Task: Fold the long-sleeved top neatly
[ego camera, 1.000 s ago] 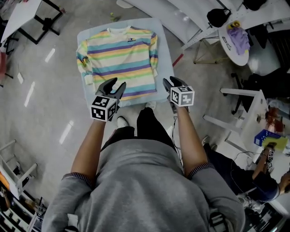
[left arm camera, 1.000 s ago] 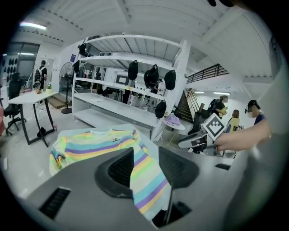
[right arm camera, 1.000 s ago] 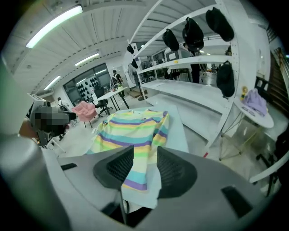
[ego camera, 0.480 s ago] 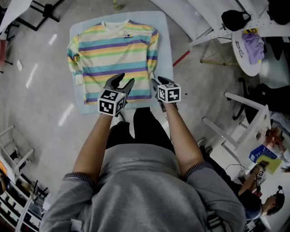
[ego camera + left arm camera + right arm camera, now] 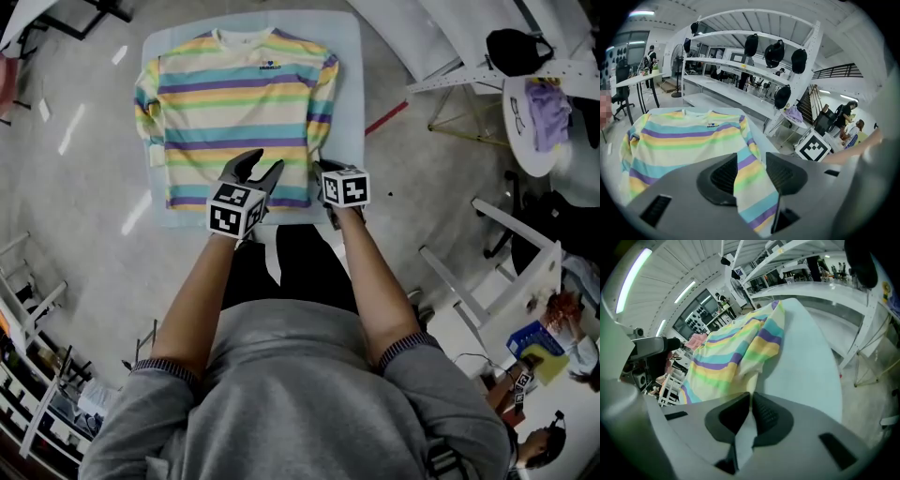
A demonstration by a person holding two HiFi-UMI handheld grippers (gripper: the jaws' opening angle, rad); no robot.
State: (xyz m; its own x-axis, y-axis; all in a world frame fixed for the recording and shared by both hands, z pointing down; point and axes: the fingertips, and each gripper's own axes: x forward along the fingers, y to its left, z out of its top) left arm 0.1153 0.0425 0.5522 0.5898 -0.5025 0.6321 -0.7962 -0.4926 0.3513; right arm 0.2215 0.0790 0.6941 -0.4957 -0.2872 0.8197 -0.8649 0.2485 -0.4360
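Observation:
A long-sleeved top with pastel stripes lies flat, front up, on a pale blue table. Both sleeves are folded in along its sides. My left gripper is open over the near hem, slightly right of the middle. In the left gripper view the striped cloth shows through the wide gap of that gripper. My right gripper is at the top's near right corner, by the sleeve cuff. Its jaws are closing. In the right gripper view the cuff's cream edge runs into the narrow gap at the tips of this gripper.
The table's bare blue surface runs along the top's right side. A strip of red tape marks the floor beside it. A round white table with purple cloth and white frames stand to the right. My legs are against the table's near edge.
Both grippers have come down and forward onto the top's near hem. The right jaws have narrowed from clearly apart to almost shut. The left jaws stay wide.

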